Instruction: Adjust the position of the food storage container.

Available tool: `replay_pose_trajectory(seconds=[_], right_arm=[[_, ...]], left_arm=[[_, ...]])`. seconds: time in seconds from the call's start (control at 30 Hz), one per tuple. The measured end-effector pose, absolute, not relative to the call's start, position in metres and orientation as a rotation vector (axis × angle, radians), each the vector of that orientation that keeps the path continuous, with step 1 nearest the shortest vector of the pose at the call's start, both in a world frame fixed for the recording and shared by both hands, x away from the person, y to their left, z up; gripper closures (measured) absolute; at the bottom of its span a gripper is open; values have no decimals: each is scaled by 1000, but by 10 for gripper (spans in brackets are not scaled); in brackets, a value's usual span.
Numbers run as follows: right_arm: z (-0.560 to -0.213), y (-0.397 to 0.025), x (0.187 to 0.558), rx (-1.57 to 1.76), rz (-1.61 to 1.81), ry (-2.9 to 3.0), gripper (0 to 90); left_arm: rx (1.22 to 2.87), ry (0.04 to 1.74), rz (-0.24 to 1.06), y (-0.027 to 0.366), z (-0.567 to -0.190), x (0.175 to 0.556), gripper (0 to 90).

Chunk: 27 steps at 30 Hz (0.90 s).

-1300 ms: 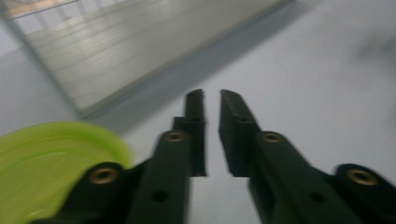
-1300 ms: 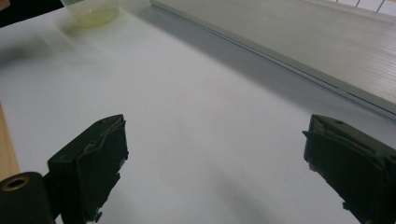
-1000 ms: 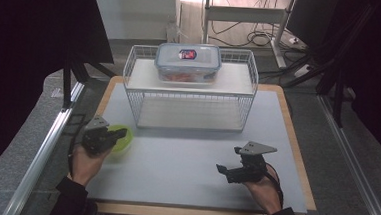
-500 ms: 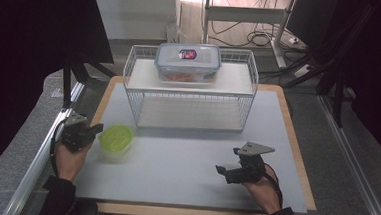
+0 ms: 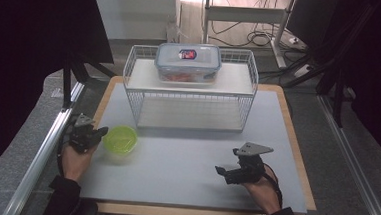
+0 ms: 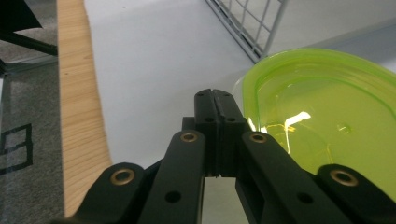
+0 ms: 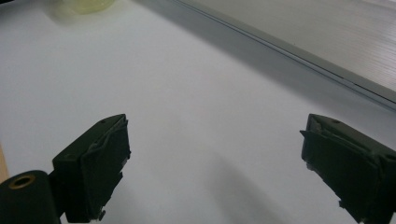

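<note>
The green bowl [image 5: 120, 139] sits on the grey surface [image 5: 185, 157], near its left side and in front of the wire rack [image 5: 189, 92]. The left claw [image 5: 101, 131] is just beside the bowl, at its left edge, and I cannot tell if it touches the rim. Its two black jaws are pressed together with nothing between them. In the left gripper view the bowl [image 6: 327, 116] lies just to the right of the closed tips of the left claw [image 6: 214, 95]. The bowl is round, shiny, see-through plastic, and light gleams inside it. The right claw [image 5: 223, 171] is well apart from the bowl, low over the right side of the surface. Its jaws are spread wide, and their black pads [image 7: 105, 163] look rough and crinkled. The rack is thin white wire with a flat shelf. A clear plastic box [image 5: 187, 62] with a lid sits on top of it.
</note>
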State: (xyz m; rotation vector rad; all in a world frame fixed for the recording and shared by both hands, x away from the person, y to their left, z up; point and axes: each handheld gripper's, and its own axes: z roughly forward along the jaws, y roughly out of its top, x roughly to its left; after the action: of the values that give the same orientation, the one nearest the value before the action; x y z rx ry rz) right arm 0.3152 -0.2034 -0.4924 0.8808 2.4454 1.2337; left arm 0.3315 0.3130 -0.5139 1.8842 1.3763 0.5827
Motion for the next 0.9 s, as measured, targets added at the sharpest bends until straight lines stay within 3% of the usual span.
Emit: replay_pose_trajectory(seconds=[0.9], right_arm=[[-493, -204, 315, 896, 1215, 2453, 78]], left_arm=[[2038, 1124, 395, 210, -507, 319, 899]])
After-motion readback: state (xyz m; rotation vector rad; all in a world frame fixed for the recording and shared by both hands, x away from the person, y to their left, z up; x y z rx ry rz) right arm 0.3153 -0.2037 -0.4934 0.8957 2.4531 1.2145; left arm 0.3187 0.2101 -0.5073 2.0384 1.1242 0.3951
